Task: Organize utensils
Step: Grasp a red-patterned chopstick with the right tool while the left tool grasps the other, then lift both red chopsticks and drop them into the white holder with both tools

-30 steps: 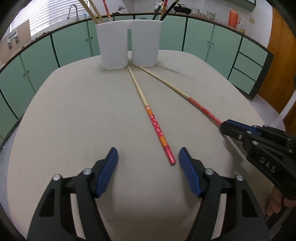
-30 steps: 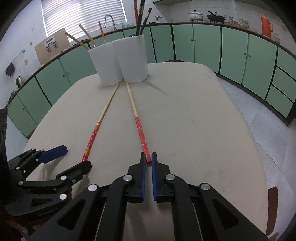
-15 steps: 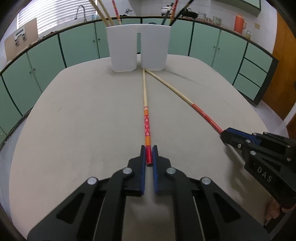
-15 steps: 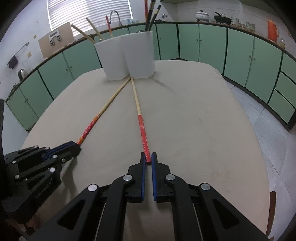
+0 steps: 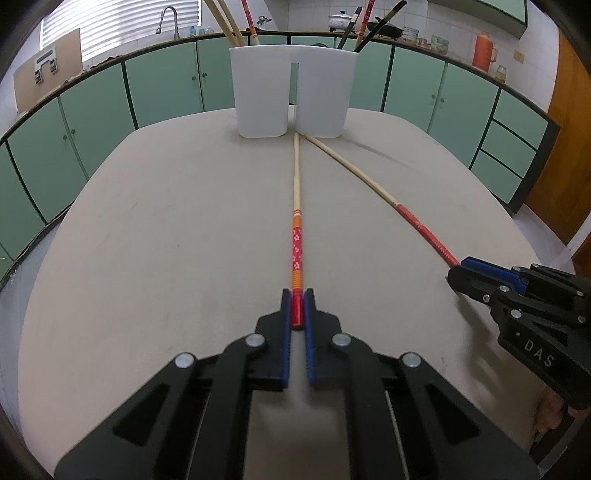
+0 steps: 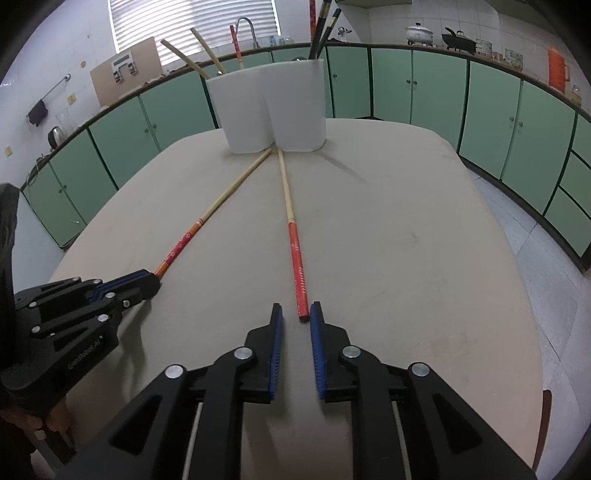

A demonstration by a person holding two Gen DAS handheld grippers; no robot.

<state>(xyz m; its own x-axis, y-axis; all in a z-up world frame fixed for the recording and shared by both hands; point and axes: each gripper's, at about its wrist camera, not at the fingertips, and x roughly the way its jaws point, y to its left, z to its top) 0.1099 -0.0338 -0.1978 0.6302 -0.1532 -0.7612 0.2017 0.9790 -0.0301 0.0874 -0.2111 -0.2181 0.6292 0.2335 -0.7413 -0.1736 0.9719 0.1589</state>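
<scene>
Matt beige table, wooden lacquered chopsticks, smooth white plastic holder

I'm in a home kitchen. Green cabinet doors run w/ a countertop all round the room. Sink tap under a blinded window, white tiled walls. Lidded pot & black wok on the counter, plus jars and an orange thermos. Beige table in front of me, wooden door at right.
</scene>
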